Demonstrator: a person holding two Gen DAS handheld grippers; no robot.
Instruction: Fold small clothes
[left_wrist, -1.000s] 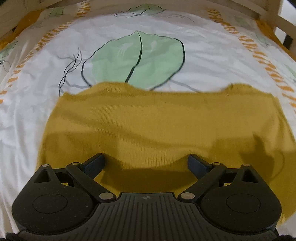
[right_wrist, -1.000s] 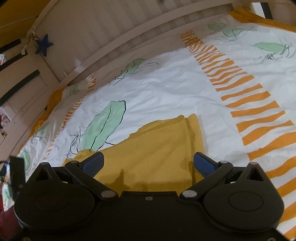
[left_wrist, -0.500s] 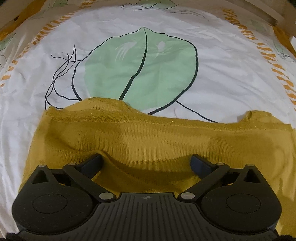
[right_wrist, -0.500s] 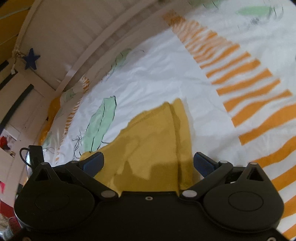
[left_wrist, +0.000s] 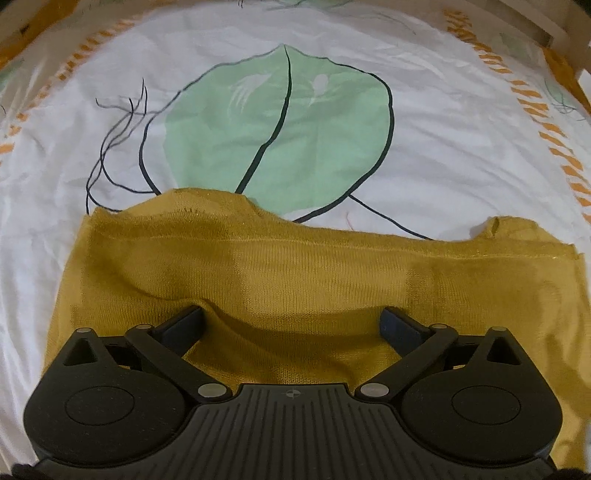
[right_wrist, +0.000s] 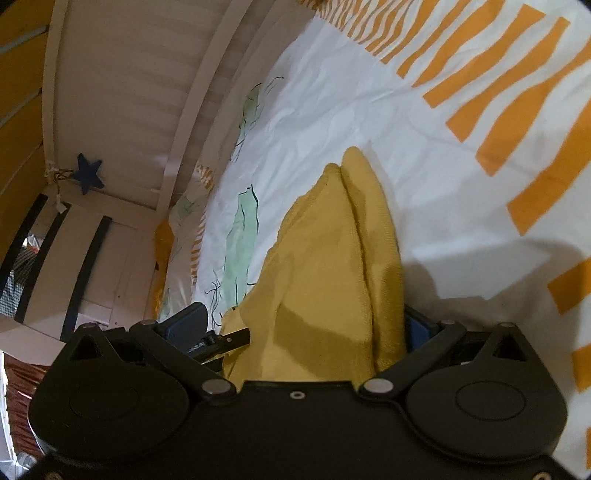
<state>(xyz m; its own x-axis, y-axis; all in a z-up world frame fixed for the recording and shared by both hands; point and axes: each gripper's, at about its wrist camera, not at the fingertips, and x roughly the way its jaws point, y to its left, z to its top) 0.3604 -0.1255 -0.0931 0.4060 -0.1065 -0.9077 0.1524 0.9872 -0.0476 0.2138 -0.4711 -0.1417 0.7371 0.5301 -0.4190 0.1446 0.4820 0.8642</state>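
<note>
- Ahead of the left gripper (left_wrist: 291, 325), a mustard knit garment (left_wrist: 280, 273) lies spread on the white bedsheet (left_wrist: 59, 206), its far hem wavy and rumpled.
- Its fingers (left_wrist: 184, 325) stand wide apart with the knit lying between and under them; nothing is pinched.
- Beyond the hem, a big green leaf print (left_wrist: 295, 136) covers the sheet, with orange dashes along both sides.
- Over on the right gripper (right_wrist: 306, 328), the same garment (right_wrist: 332, 266) rises in a folded ridge straight ahead, bunched between the spread fingers (right_wrist: 184, 325); whether they actually grip it I cannot tell.
- Left of that gripper runs a pale bed rail (right_wrist: 184, 122) with a dark blue star (right_wrist: 88, 173) hanging.
</note>
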